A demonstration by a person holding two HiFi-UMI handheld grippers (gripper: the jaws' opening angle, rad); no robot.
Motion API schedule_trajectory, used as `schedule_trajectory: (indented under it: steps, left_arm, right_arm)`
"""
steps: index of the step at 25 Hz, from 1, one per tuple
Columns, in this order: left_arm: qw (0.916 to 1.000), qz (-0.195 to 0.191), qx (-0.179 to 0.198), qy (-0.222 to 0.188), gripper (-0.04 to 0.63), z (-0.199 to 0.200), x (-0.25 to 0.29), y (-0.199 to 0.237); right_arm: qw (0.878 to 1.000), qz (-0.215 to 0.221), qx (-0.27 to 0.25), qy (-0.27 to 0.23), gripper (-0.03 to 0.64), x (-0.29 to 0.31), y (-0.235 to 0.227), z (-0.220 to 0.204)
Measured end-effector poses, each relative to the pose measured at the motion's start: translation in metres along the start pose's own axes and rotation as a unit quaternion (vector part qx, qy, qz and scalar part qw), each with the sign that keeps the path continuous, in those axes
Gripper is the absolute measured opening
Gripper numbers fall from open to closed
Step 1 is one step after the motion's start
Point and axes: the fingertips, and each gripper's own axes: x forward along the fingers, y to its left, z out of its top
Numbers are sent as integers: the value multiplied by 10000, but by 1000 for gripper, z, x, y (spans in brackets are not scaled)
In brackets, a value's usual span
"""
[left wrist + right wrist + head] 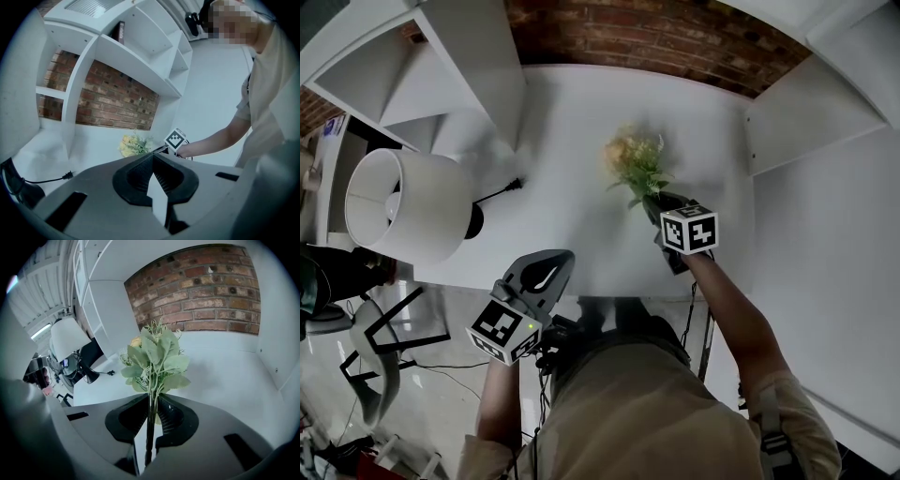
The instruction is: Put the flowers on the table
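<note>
A small bunch of flowers [636, 161] with green leaves and yellow blooms hangs over the middle of the white table [572, 131]. My right gripper [661, 208] is shut on the dark stems, and in the right gripper view the flowers [154, 359] stand upright out of the jaws of the right gripper [152, 416]. My left gripper [546, 272] sits at the table's near edge, shut with nothing in it. The left gripper view shows the left gripper [152, 161] closed, with the flowers [136, 145] far off beyond it.
A white lamp [408, 206] with a black base stands at the table's left, its black cord and plug [514, 185] lying on the top. White shelves [441, 66] rise at the back left, white panels [816, 103] at the right. A brick wall [656, 37] lies behind.
</note>
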Motion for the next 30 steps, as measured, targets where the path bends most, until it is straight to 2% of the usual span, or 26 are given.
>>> schedule_trajectory:
  steps: [30]
  left_arm:
    - [9991,381,-147,122,8,-7,1,8]
  right_arm:
    - [9987,62,-410,279,57,56,-15,14]
